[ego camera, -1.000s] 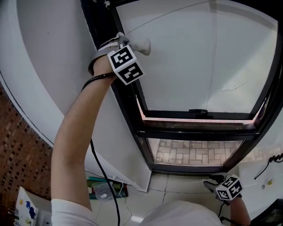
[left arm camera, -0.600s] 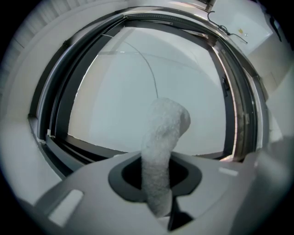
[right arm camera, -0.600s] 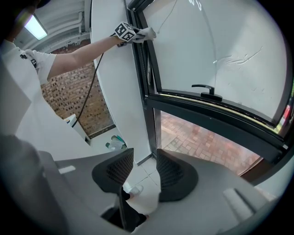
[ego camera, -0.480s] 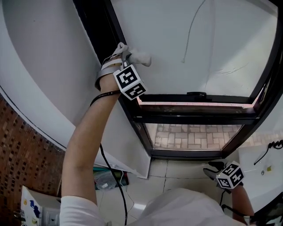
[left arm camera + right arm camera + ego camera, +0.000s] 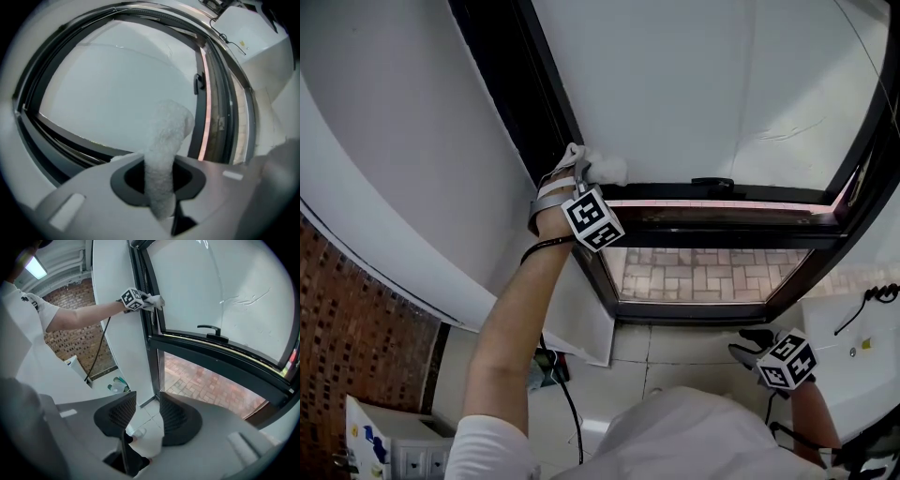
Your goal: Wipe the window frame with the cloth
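White fluffy cloth (image 5: 164, 140), pinched in left hand-held gripper (image 5: 584, 172), at dark window frame (image 5: 520, 84) corner

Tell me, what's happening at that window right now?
Left gripper shut on cloth. Right gripper open, empty, held low. Cloth at window frame, by the sash's lower corner. Nothing blocking it.

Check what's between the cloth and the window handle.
Only bare pane and frame rail; head view shows cloth and window handle apart.
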